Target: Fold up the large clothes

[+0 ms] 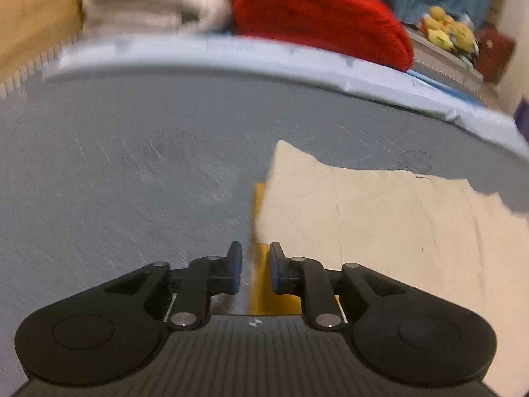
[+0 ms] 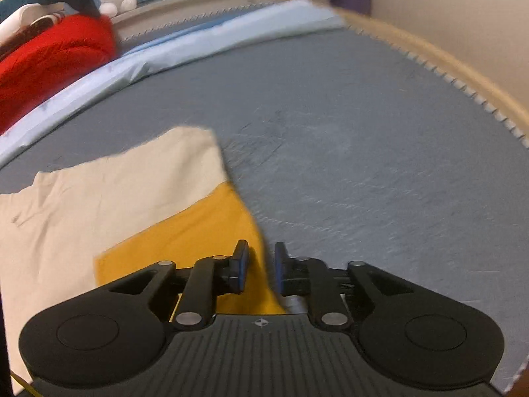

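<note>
The garment [image 1: 380, 225] lies flat on the grey surface, a cream layer folded over a yellow one [image 2: 198, 231]. The cream cloth is smooth, with a faint crease and an uneven far edge. Yellow shows as a narrow strip along one side edge and as a wider slanted patch at the opposite near corner.
</note>
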Motion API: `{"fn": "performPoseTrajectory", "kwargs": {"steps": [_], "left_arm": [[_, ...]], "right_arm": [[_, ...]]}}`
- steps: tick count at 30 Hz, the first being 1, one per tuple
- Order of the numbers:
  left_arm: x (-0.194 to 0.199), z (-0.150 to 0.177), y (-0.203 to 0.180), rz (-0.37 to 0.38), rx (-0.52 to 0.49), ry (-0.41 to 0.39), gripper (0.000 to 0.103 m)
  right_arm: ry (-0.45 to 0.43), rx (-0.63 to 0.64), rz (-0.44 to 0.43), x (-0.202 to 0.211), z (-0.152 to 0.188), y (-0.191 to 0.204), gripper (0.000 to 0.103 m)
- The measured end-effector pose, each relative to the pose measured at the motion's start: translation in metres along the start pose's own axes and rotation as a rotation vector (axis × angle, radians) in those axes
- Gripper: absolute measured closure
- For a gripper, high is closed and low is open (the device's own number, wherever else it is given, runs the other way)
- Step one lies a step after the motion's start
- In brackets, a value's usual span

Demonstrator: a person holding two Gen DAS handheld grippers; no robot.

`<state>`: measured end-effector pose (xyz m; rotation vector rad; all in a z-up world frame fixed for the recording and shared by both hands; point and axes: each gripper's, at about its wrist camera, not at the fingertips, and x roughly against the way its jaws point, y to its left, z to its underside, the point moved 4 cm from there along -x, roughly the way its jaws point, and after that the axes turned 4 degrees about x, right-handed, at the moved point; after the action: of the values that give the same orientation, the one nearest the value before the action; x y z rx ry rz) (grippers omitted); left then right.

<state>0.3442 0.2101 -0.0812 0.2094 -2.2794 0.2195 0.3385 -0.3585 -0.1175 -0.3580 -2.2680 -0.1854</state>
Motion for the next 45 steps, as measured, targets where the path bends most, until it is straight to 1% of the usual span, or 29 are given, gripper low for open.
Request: {"fn": "performPoseTrajectory", "kwargs": {"steps": [1, 3, 5, 6, 7, 8, 9, 10, 12, 14, 15, 16, 17, 18, 19, 20, 21, 22, 25, 27, 30, 32, 34, 35, 37, 39, 41, 43, 45], "left_arm": [[0.012, -0.001, -0.002, 0.034, -0.015, -0.026, 0.085], [0.028, 0.001, -0.008, 0.158, -0.037, -0.028, 0.085], [0.03, 0.017, -0.014, 0.304, -0.1, 0.063, 0.08], [0.022, 0.03, -0.016, 0.327, -0.148, 0.143, 0.077], [0.011, 0.043, -0.016, 0.284, -0.203, 0.215, 0.077], [0.001, 0.056, -0.012, 0.219, -0.258, 0.272, 0.077], [-0.008, 0.067, -0.005, 0.135, -0.304, 0.317, 0.074], [-0.008, 0.068, 0.002, 0.12, -0.298, 0.318, 0.072], [0.013, 0.059, 0.009, 0.173, -0.24, 0.275, 0.073], [0.032, 0.06, 0.006, 0.252, -0.252, 0.243, 0.073], [0.036, 0.068, 0.005, 0.275, -0.284, 0.261, 0.073], [0.031, 0.081, 0.004, 0.239, -0.342, 0.307, 0.073], [0.024, 0.094, 0.002, 0.177, -0.396, 0.351, 0.072], [0.018, 0.105, 0.006, 0.102, -0.447, 0.381, 0.071], [0.018, 0.107, 0.009, 0.033, -0.466, 0.388, 0.071], [0.023, 0.103, 0.011, -0.013, -0.448, 0.378, 0.071], [0.034, 0.096, 0.013, -0.047, -0.405, 0.343, 0.072], [0.05, 0.088, 0.013, -0.056, -0.351, 0.283, 0.072], [0.105, 0.076, 0.006, -0.008, -0.18, 0.082, 0.07], [0.137, 0.083, -0.003, 0.051, -0.118, -0.028, 0.067], [0.161, 0.105, -0.018, 0.121, -0.085, -0.109, 0.059], [0.164, 0.129, -0.021, 0.14, -0.076, -0.103, 0.058], [0.152, 0.151, -0.021, 0.157, -0.084, -0.045, 0.058], [0.148, 0.158, -0.02, 0.16, -0.088, -0.023, 0.058], [0.14, 0.157, -0.018, 0.182, -0.084, -0.003, 0.058], [0.132, 0.158, -0.008, 0.211, -0.034, 0.009, 0.059], [0.123, 0.16, 0.004, 0.25, 0.051, 0.041, 0.059], [0.113, 0.161, 0.014, 0.272, 0.118, 0.077, 0.059], [0.104, 0.164, 0.015, 0.296, 0.175, 0.121, 0.059]], "right_arm": [[-0.031, 0.005, -0.004, 0.009, -0.001, -0.001, 0.085], [-0.079, 0.03, -0.066, 0.028, 0.002, -0.003, 0.085], [-0.073, 0.078, -0.15, 0.039, 0.011, -0.001, 0.085], [-0.026, 0.102, -0.205, 0.036, 0.017, -0.002, 0.084], [0.052, 0.128, -0.248, 0.028, 0.026, -0.002, 0.083], [0.141, 0.163, -0.254, 0.018, 0.04, -0.003, 0.083], [0.21, 0.212, -0.206, 0.01, 0.056, -0.006, 0.083], [0.223, 0.242, -0.168, 0.007, 0.063, -0.011, 0.083], [0.202, 0.24, -0.164, 0.017, 0.064, -0.019, 0.083], [0.201, 0.204, -0.181, 0.026, 0.064, -0.026, 0.083], [0.22, 0.214, -0.18, 0.026, 0.068, -0.028, 0.083], [0.243, 0.24, -0.168, 0.022, 0.072, -0.03, 0.083], [0.258, 0.277, -0.15, 0.023, 0.078, -0.032, 0.08], [0.258, 0.304, -0.13, 0.024, 0.078, -0.033, 0.072], [0.256, 0.309, -0.102, 0.027, 0.074, -0.034, 0.072], [0.241, 0.299, -0.063, 0.033, 0.068, -0.035, 0.072], [0.194, 0.276, -0.033, 0.045, 0.06, -0.037, 0.072], [0.125, 0.245, -0.03, 0.061, 0.049, -0.039, 0.072], [-0.121, 0.216, -0.046, 0.128, 0.029, -0.028, 0.072], [-0.279, 0.205, -0.073, 0.179, 0.028, -0.017, 0.071], [-0.422, 0.17, -0.158, 0.238, 0.046, -0.003, 0.069], [-0.473, 0.158, -0.196, 0.262, 0.068, 0.006, 0.065], [-0.481, 0.152, -0.219, 0.268, 0.095, 0.009, 0.063], [-0.458, 0.154, -0.229, 0.264, 0.109, 0.009, 0.063], [-0.348, 0.188, -0.203, 0.249, 0.13, 0.016, 0.064], [-0.376, 0.192, -0.215, 0.25, 0.13, 0.015, 0.064], [-0.403, 0.236, -0.203, 0.249, 0.128, 0.018, 0.064], [-0.379, 0.253, -0.18, 0.242, 0.13, 0.019, 0.064], [-0.332, 0.224, -0.186, 0.233, 0.131, 0.018, 0.064]]}}
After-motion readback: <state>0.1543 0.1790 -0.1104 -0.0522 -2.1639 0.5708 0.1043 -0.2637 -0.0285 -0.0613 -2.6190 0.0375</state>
